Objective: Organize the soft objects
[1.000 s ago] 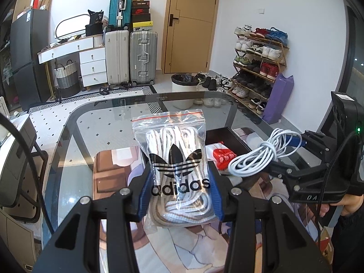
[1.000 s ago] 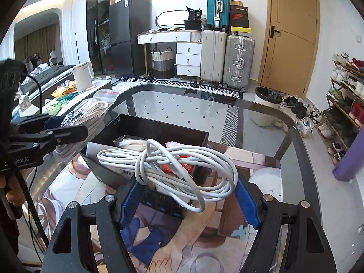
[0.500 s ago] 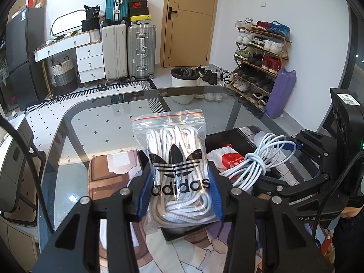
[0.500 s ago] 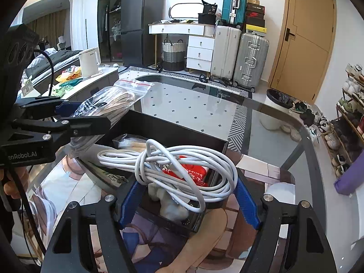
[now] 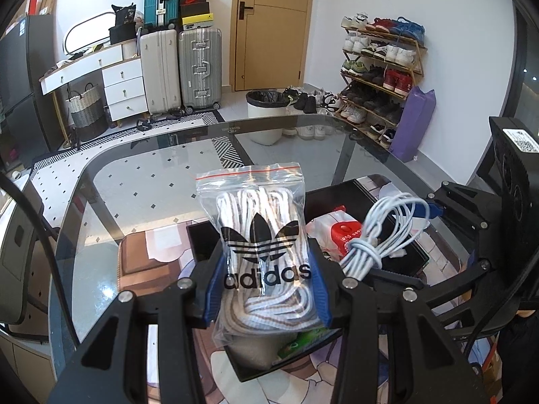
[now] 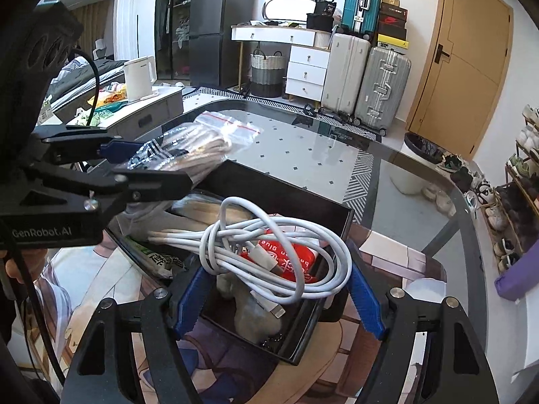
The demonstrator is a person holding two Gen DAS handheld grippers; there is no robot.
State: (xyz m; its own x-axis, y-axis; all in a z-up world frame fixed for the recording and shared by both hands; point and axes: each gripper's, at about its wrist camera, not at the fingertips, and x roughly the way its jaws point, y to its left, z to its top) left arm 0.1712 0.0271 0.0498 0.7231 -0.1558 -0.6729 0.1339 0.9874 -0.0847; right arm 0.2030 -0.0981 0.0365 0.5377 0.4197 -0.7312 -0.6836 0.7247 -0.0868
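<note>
My left gripper (image 5: 266, 269) is shut on a clear zip bag of white shoelaces (image 5: 262, 235) with a black Adidas logo. The bag stands upright between the blue pads, over the near-left part of a black open box (image 5: 340, 188). My right gripper (image 6: 278, 266) is shut on a coiled white cable (image 6: 269, 245), held just above the same box (image 6: 269, 188). In the left wrist view the cable (image 5: 380, 232) and right gripper (image 5: 404, 240) show at the right. In the right wrist view the left gripper (image 6: 148, 165) and bag (image 6: 209, 138) are at the left.
Inside the box lie a red packet (image 6: 296, 262), a green packet (image 5: 303, 340) and a beige soft lump (image 6: 256, 313). The box rests on a printed mat (image 5: 141, 262) on a glass table (image 5: 151, 181). A white kettle (image 6: 139, 77) stands on a side counter.
Both grippers have moved forward and slightly down with their loads. The black box has come nearer in both views and now lies beneath the bag and the cable.
</note>
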